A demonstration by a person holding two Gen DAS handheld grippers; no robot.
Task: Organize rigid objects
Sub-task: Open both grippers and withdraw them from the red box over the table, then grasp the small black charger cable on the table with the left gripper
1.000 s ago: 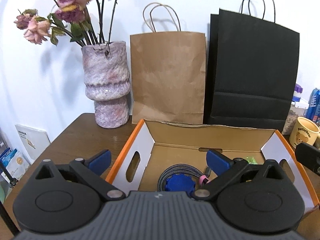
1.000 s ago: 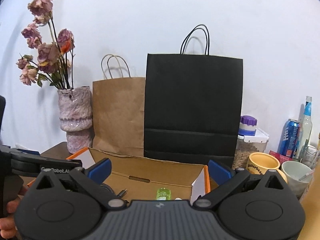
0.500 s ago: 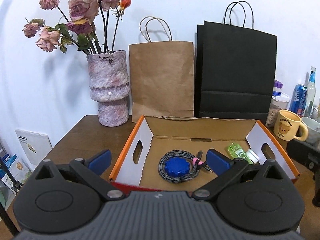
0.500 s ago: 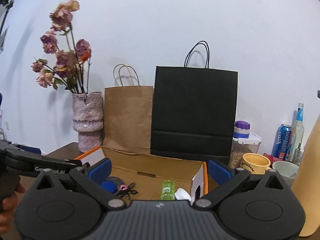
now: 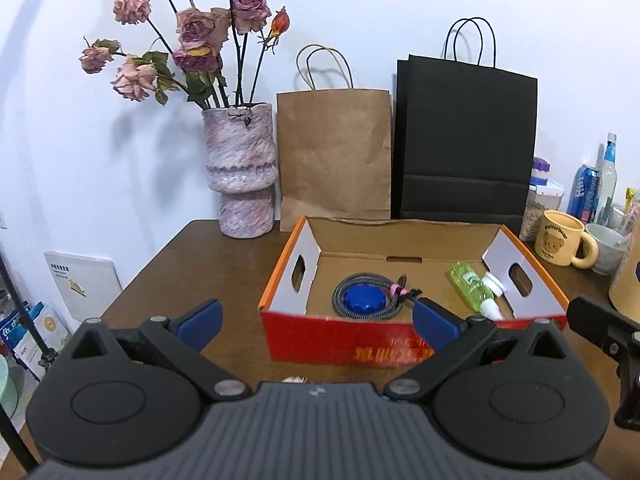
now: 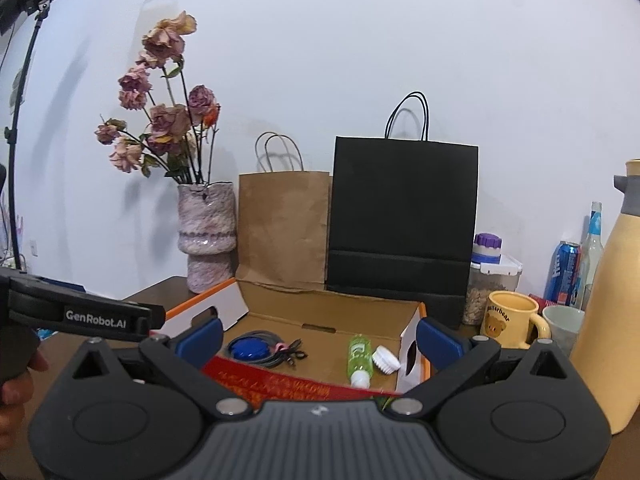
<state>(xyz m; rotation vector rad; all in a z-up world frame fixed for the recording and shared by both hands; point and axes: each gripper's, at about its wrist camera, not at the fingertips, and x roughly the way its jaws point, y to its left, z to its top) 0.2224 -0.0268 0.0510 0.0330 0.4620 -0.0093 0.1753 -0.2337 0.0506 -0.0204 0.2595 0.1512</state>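
A red and orange cardboard box (image 5: 280,284) (image 6: 412,344) sits open on the wooden table. Inside lie a coiled braided cable around a blue disc (image 5: 362,298) (image 6: 248,349), a green bottle (image 5: 470,286) (image 6: 360,356) and a white cap (image 6: 386,359). My left gripper (image 5: 316,320) is open in front of the box's near wall, holding nothing. My right gripper (image 6: 318,338) is open too, pulled back from the box's front right corner, empty. The left gripper's body (image 6: 80,316) shows at the left edge of the right wrist view, held by a hand (image 6: 14,396).
A vase of dried roses (image 5: 240,172), a brown paper bag (image 5: 334,156) and a black paper bag (image 5: 466,140) stand behind the box. To the right are a yellow mug (image 5: 562,242), a grey cup (image 6: 562,322), a jar, a can, a bottle and a tall yellow flask (image 6: 612,296).
Both grippers have drawn back and up from the box, so its front wall and contents now show fully. Both stayed open and empty.
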